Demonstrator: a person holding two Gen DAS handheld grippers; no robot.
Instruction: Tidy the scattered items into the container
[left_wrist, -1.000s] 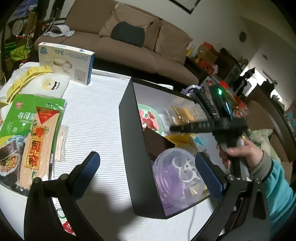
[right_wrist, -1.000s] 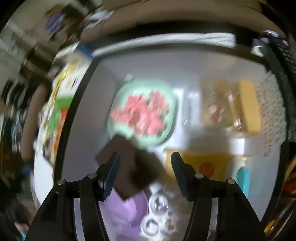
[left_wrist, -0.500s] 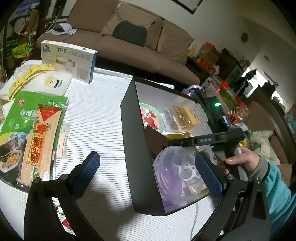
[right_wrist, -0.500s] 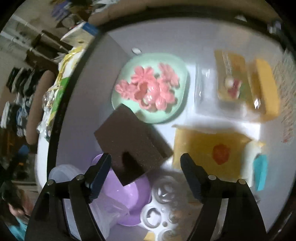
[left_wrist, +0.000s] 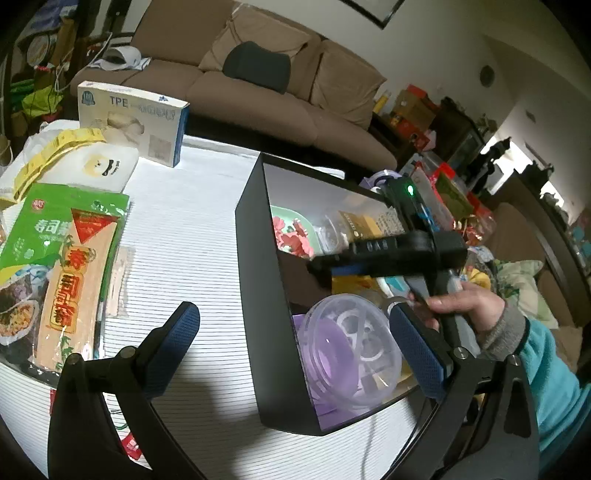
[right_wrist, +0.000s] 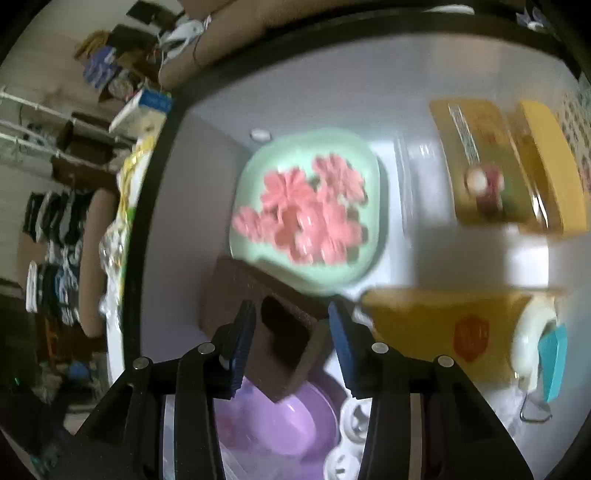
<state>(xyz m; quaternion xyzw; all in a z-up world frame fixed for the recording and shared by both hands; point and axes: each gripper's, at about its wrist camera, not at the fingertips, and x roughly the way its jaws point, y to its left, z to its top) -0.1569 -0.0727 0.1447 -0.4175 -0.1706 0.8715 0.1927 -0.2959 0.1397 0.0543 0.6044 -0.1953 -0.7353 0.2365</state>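
Closing over the brown block (right_wrist: 258, 317), right gripper (right_wrist: 291, 332) jaws apparently not touching

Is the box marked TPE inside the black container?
No, the TPE box stands on the white table, outside the black container.

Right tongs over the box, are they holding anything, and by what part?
Nothing held. The right tongs are closing with only a corner of the brown sponge below them, pads not touching it.

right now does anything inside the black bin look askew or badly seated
Yes: the brown sponge block sits tilted, its near end propped on the purple bowl and its far edge against the green flower plate rather than flat on the bin floor. The right claw is closing around it, pads not touching.
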